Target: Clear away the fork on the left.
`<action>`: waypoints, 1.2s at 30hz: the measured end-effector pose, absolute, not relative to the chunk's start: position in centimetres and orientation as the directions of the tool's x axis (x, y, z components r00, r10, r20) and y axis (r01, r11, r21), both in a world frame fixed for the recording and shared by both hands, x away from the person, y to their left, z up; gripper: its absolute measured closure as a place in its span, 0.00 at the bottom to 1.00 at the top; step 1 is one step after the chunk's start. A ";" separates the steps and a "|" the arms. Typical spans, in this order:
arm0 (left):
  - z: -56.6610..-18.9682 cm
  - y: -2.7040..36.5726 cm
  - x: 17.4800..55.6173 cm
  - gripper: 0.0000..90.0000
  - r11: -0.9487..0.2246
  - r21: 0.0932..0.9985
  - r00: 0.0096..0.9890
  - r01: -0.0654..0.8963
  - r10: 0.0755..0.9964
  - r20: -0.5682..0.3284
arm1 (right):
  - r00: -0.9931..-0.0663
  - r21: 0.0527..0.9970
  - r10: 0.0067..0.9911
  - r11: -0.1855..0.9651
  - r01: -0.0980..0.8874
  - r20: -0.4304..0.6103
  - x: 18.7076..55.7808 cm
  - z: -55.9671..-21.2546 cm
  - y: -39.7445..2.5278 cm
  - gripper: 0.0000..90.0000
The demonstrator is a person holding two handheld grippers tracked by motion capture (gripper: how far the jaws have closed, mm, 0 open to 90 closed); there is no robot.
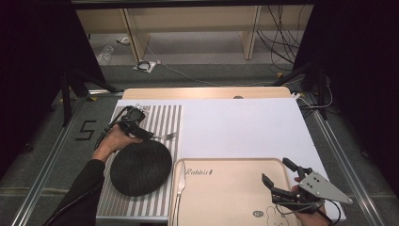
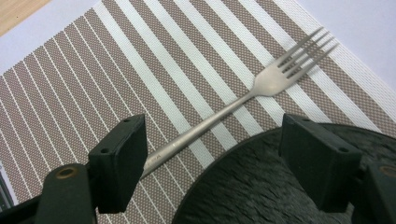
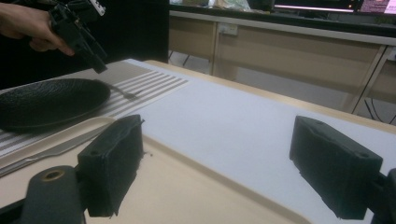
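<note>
Fork [image 2: 261, 91] lay ungrasped between my left gripper's [image 2: 212, 154] wide jaws; lifting remained. My right gripper [image 3: 217, 163] hung open, empty.

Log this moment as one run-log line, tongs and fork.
left tongs: open, over fork handle | fork: flat on striped placemat, beside black plate | right tongs: open, above tray

Black plate [image 1: 140, 167], brown-white striped mat [image 1: 162, 120], silver fork [image 2: 252, 95]
</note>
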State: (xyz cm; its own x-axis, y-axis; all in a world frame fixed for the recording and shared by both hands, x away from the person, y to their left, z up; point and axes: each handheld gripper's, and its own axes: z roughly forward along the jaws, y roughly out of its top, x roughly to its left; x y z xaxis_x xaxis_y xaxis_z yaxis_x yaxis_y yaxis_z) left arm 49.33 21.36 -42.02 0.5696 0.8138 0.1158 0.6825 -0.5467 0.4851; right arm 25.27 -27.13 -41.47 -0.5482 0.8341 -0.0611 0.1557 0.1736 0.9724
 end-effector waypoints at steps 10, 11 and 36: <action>-42.7 20.9 50.9 0.27 -0.571 0.452 0.585 0.685 0.801 0.127 | -0.550 0.972 0.833 0.174 0.156 -0.061 25.2 -41.4 -27.1 0.20; -42.8 20.8 51.0 0.27 -0.573 0.450 0.586 0.684 0.800 0.129 | -0.550 0.973 0.833 0.173 0.155 -0.061 25.2 -41.5 -27.1 0.20; -44.4 20.6 53.1 0.30 -0.598 0.393 0.604 0.699 0.787 0.123 | -0.553 0.973 0.831 0.176 0.153 -0.063 25.3 -41.5 -27.1 0.20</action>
State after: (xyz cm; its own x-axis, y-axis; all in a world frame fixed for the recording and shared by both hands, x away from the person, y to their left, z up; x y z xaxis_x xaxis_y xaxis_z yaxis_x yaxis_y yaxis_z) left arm 53.14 20.59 -44.43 0.6043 0.7872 0.1230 0.6988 -0.5978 0.3928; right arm 25.28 -27.08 -41.47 -0.5527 0.8310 -0.0632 0.1528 0.1756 0.9725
